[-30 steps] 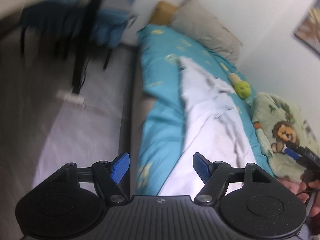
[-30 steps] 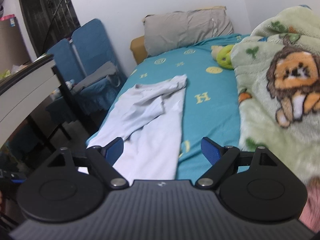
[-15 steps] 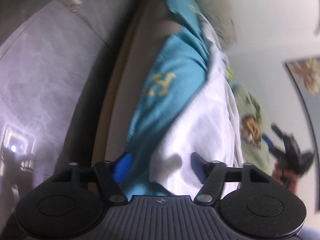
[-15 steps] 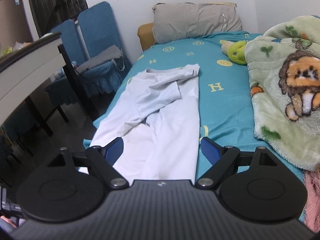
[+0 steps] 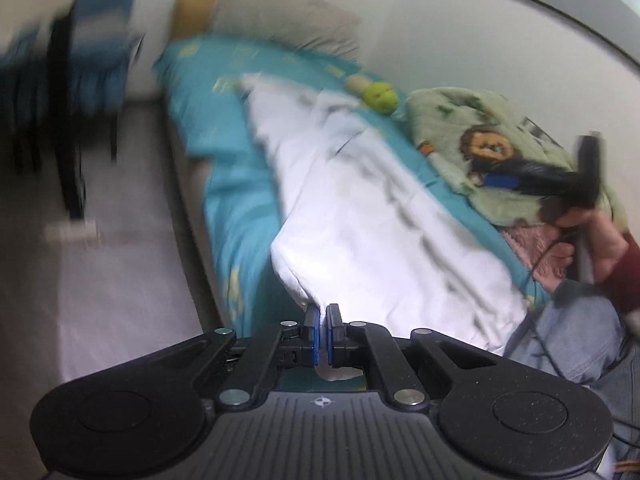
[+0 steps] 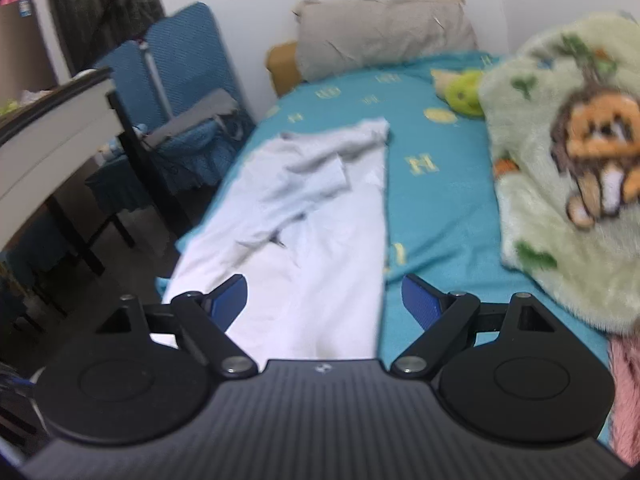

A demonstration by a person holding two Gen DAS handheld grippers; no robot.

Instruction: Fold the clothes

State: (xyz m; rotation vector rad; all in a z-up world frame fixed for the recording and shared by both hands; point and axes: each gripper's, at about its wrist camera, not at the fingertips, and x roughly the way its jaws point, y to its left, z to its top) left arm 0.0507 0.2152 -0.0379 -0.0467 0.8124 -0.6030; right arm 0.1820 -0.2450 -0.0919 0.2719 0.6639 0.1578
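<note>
A white garment (image 5: 360,208) lies lengthwise on the teal bed sheet (image 5: 236,200); it also shows in the right wrist view (image 6: 304,248), rumpled at its far end. My left gripper (image 5: 322,316) is shut on the garment's near left corner at the bed's edge, and a bit of white cloth hangs below the pads. My right gripper (image 6: 324,296) is open and empty, above the garment's near hem. In the left wrist view the right gripper (image 5: 552,180) is held by a hand over the green blanket.
A green lion-print blanket (image 6: 560,184) is heaped on the bed's right side. A grey pillow (image 6: 384,32) and a green plush toy (image 6: 464,92) lie at the head. A blue chair (image 6: 180,92) and a dark-legged desk (image 6: 60,140) stand left of the bed.
My left gripper swung down to the bed's edge and shut on the garment's near corner. My right gripper stayed open and drifted slightly closer over the hem.
</note>
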